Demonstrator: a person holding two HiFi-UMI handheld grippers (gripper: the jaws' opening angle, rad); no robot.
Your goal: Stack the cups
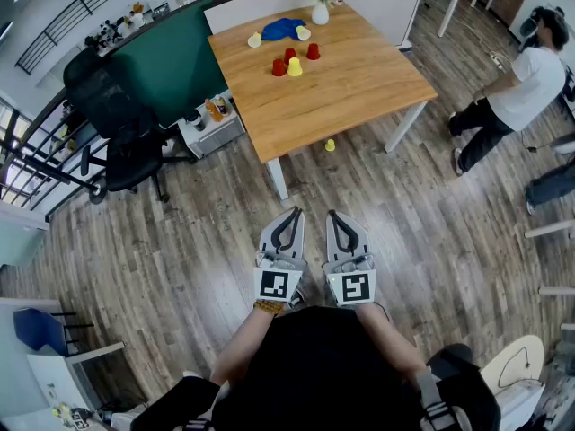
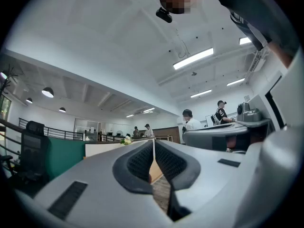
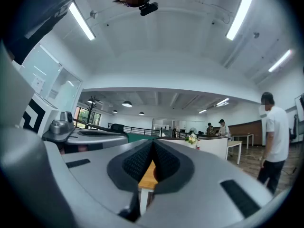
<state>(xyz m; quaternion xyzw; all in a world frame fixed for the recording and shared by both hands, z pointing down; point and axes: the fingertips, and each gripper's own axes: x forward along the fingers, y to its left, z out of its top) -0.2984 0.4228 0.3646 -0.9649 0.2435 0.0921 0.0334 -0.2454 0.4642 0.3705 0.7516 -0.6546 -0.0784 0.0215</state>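
At twelve o'clock, on the wooden bench point(image 1: 359, 88): three red cups point(image 1: 290, 55) clustered with one yellow cup point(image 1: 295, 66); two more yellow at eleven, flanking a blue cloth point(image 1: 283, 28). Well apart, at six: left claw point(image 1: 294, 214) and right claw point(image 1: 333, 215), side by side, both clenched, empty.

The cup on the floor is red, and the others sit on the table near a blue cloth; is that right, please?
Not quite: the head view shows the cup on the floor is yellow. The other cups do sit on the table near the blue cloth.
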